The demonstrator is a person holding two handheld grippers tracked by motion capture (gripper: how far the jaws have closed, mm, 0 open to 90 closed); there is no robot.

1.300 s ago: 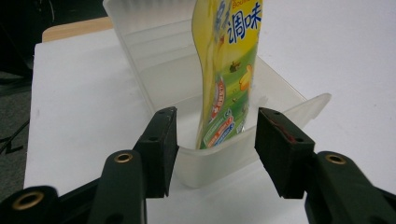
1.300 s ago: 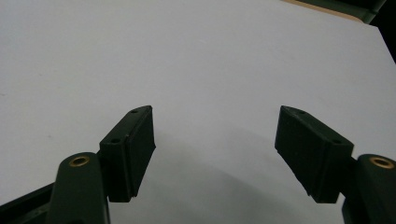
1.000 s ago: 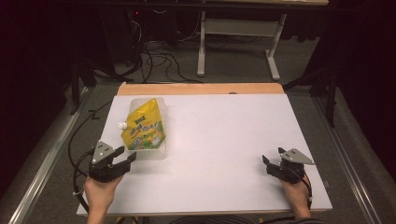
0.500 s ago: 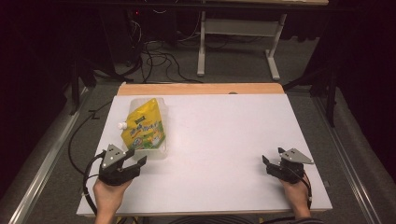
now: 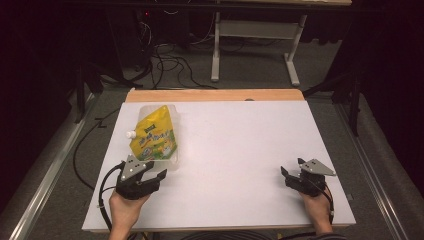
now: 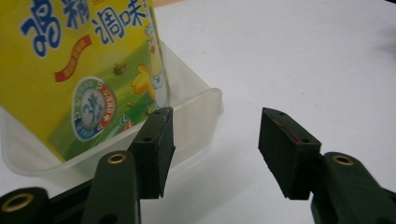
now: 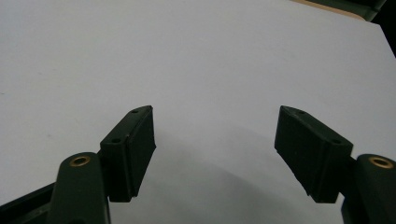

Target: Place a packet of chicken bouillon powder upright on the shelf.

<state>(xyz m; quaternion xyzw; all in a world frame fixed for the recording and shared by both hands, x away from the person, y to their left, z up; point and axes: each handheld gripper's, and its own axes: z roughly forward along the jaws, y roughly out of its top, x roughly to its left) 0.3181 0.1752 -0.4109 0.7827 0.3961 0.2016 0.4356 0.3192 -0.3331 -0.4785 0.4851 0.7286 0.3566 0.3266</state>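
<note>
Glossy, the yellow pouch (image 5: 154, 136) lies in a clear plastic tray (image 6: 196, 112). Both the left gripper (image 5: 154, 176) and the right gripper (image 5: 290, 175) gape wide, holding nothing, over the matte white table (image 5: 240, 150).

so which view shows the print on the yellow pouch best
The left gripper view: the yellow pouch is close up, its blue characters and round badge legible inside the clear tray. The high view shows the whole pouch with its white cap, the print too small to read.
</note>
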